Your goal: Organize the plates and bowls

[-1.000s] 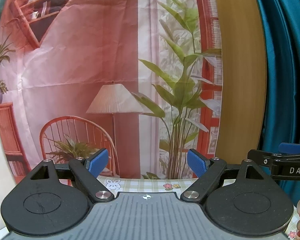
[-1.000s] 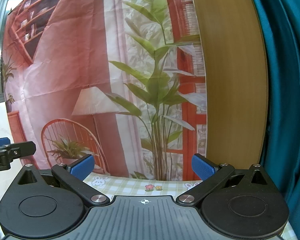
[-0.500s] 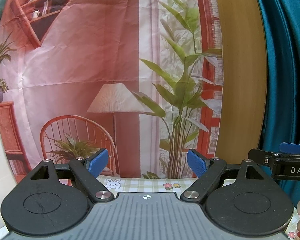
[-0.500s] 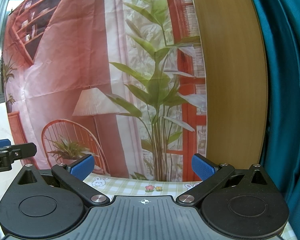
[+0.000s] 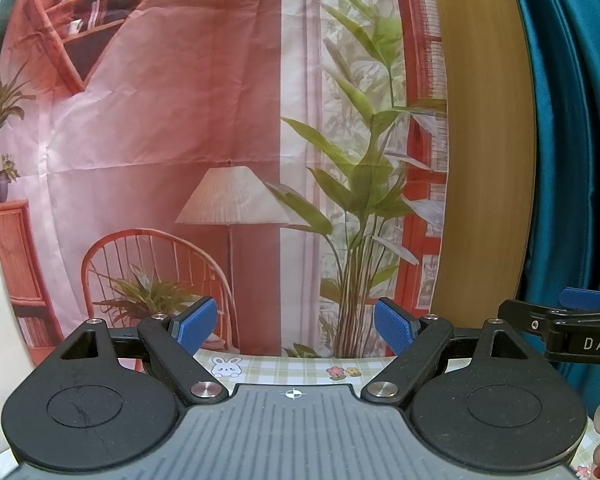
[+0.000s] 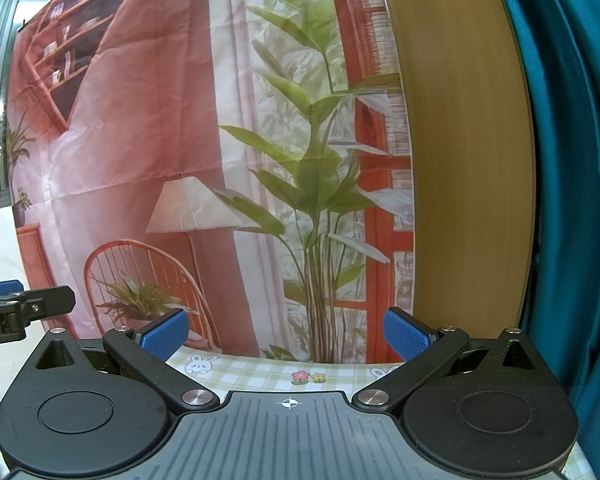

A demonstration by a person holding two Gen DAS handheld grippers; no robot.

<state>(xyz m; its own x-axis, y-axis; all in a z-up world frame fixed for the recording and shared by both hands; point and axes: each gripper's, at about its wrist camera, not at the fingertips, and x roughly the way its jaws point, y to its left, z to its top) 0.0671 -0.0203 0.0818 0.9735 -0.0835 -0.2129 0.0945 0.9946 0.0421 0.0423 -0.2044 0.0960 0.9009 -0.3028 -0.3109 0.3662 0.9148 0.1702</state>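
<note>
Both claws are pointing level at the printed backdrop rather than down, so a blind reach is risking a knock against crockery — no plates or bowls are showing in either view. The left claw is hanging spread and empty above the checked table, with the right claw likewise spread and empty. Each is seeing the other's tip — at 3 o'clock and 9 o'clock.
</note>
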